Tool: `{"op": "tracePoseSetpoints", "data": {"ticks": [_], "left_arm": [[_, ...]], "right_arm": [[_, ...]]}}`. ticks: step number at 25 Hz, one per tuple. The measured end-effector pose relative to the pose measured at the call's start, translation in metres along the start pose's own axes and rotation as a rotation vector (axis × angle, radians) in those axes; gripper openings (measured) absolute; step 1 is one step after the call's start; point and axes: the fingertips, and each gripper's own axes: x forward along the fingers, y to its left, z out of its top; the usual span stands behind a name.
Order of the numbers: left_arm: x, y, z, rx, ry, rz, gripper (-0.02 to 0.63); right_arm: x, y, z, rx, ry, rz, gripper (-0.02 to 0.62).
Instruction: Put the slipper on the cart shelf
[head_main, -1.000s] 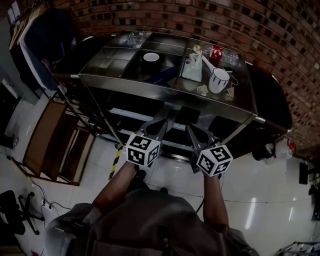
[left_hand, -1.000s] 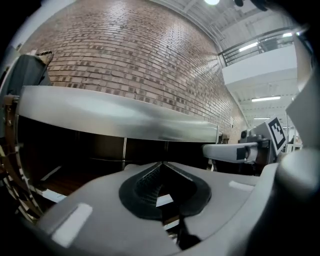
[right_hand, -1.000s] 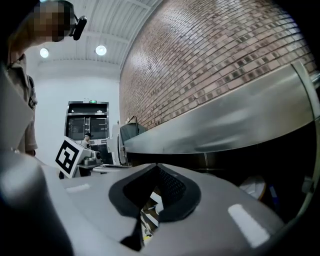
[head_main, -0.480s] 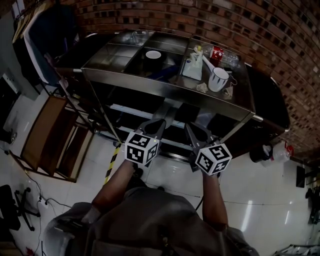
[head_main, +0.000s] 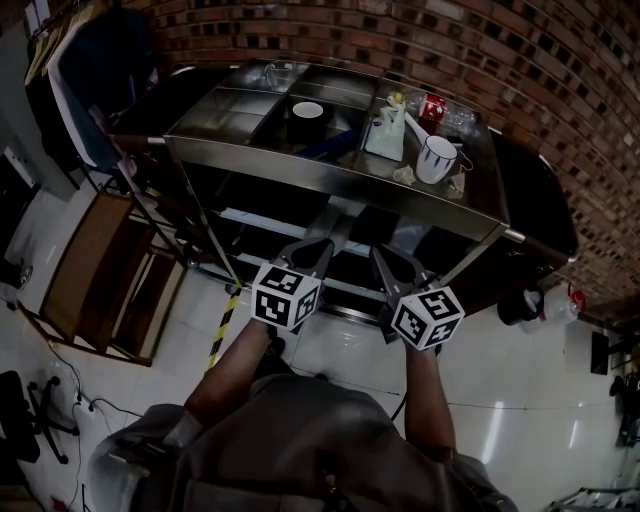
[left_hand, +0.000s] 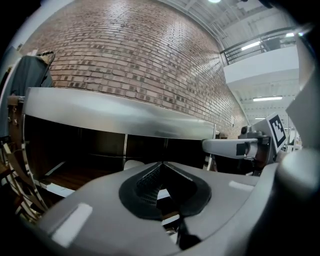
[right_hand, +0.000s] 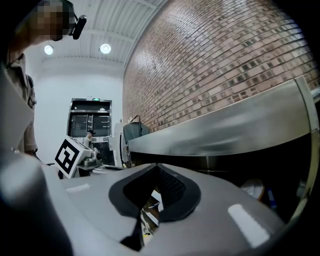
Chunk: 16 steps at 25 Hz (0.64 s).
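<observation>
Two hand-held grippers are out in front of the person, one in each hand, and each carries one marker cube. The left hand-held gripper (head_main: 320, 248) has its jaws pressed together at the tips with nothing between them. The right hand-held gripper (head_main: 383, 258) is closed tip to tip in the same way and is also empty. Both point at the single stainless cart (head_main: 330, 185), with their tips near the dark opening under its top.

One dark flat thing (head_main: 372, 228) lies on the shelf in that opening, just beyond the two pairs of tips and between them. I cannot tell whether it is the slipper. Neither gripper touches it.

The cart's worktop (head_main: 230, 115) is divided into shallow compartments. On it I count:
- one white mug (head_main: 436, 158)
- one white jug (head_main: 385, 133)
- one red can (head_main: 433, 104)
- one white round disc (head_main: 307, 110)

The jug, mug and can stand close together toward the right end, and the disc sits alone near the middle.

The cart stands on a glossy white tile floor (head_main: 520, 400) marked with one strip of yellow-and-black tape (head_main: 230, 322). One wooden rack (head_main: 100, 285) stands to the cart's left. A brick wall (head_main: 480, 50) runs behind it. The gripper views show a tall white hall with ceiling lights beyond the brick.
</observation>
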Motion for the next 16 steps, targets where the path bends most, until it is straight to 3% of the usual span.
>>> {"op": "tracePoseSetpoints", "data": {"ticks": [16], "left_arm": [[0.0082, -0.0072, 0.0029, 0.006, -0.001, -0.019, 0.008]], "right_arm": [[-0.003, -0.0053, 0.0046, -0.012, -0.005, -0.004, -0.002]]}}
